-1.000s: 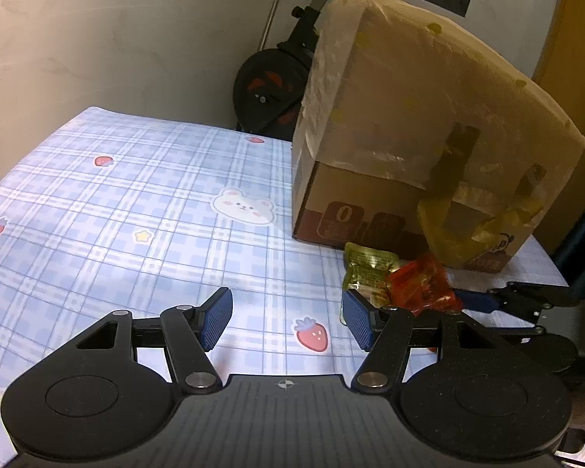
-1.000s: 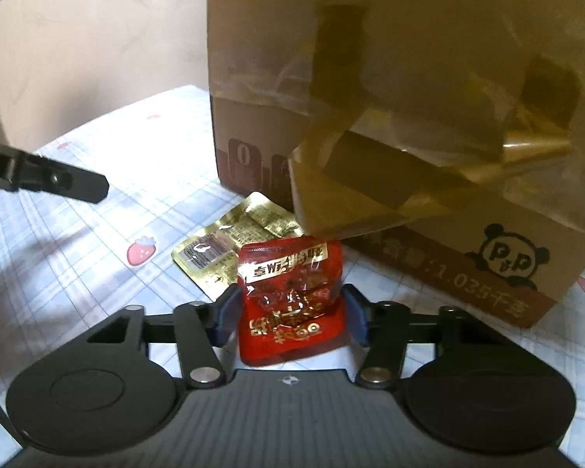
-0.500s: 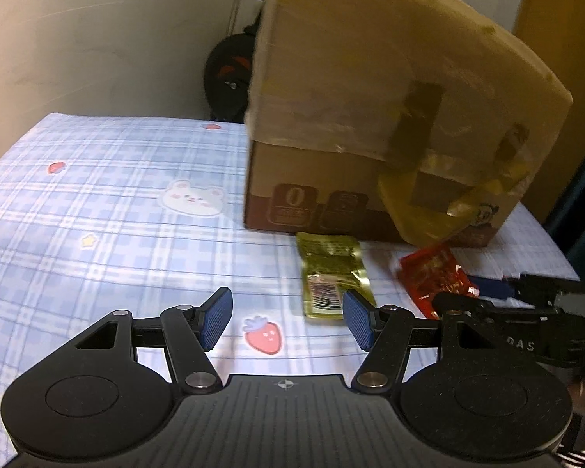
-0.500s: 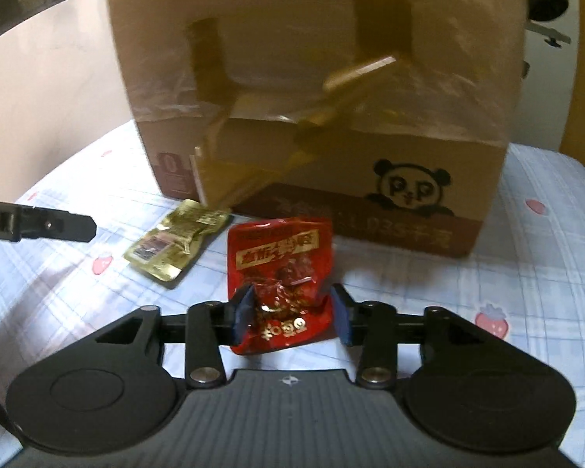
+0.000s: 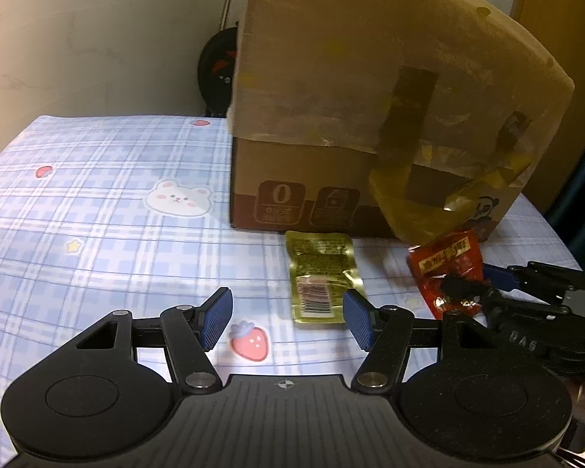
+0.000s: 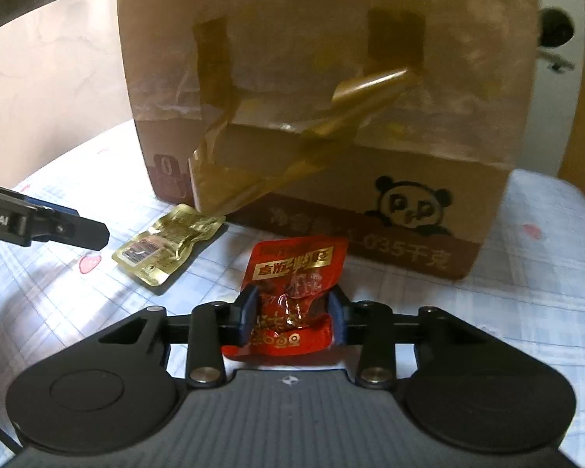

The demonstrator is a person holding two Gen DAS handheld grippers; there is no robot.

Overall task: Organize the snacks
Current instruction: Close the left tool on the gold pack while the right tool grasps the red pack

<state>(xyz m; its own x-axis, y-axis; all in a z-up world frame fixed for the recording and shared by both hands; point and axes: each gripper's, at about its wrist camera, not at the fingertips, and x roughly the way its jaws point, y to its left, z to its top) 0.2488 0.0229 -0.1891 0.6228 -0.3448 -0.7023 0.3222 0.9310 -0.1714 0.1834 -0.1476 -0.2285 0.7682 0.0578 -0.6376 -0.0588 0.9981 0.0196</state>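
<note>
The cardboard box (image 5: 374,124) stands tall at the far side of the checked tablecloth (image 5: 97,210) and blocks all passage straight ahead of both grippers. Loose yellow tape (image 6: 292,156) hangs off its front face, overhanging the cloth just above the gold snack packet (image 5: 319,277). That packet lies flat just in front of the box, ahead of the left gripper (image 5: 288,318), whose fingers stand wide apart. To its right, the right gripper (image 6: 292,314), clamped on the red snack packet (image 6: 292,273), occupies the ground near the box. Left of the box the cloth runs unobstructed to the wall (image 5: 97,39).
</note>
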